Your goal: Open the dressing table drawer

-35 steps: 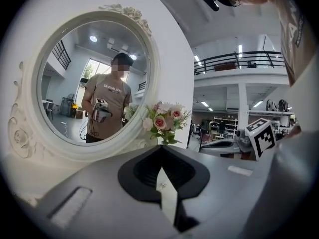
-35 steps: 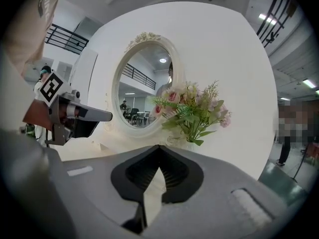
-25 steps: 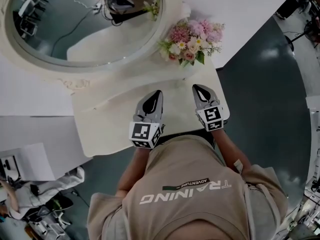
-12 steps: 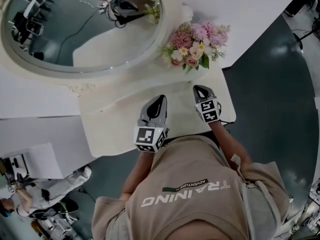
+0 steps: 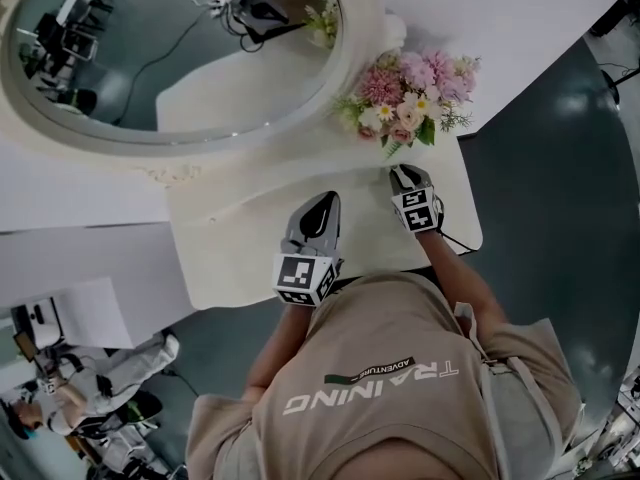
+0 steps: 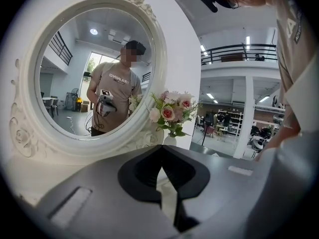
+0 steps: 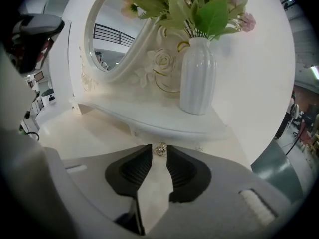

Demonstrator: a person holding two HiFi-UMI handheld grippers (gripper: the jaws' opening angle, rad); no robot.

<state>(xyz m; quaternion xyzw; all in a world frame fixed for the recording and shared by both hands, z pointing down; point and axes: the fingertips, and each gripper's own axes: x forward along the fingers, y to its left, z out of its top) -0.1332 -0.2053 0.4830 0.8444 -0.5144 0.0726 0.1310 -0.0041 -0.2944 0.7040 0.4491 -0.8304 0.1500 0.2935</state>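
Right gripper view: drawer knob (image 7: 160,150) lined up
Right gripper (image 7: 159,148) jaws just parted around it; next pinch, pull. Left gripper (image 6: 160,153) closed, empty.

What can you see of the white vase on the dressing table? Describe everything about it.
The vase is white, faintly ribbed lengthwise, like glazed ceramic, with a narrow neck above a fuller body. It stands upright on the dressing table's raised shelf, close beside the carved mirror frame; whether they touch is unclear. It holds pink and cream flowers with green leaves. Nothing else touches it.
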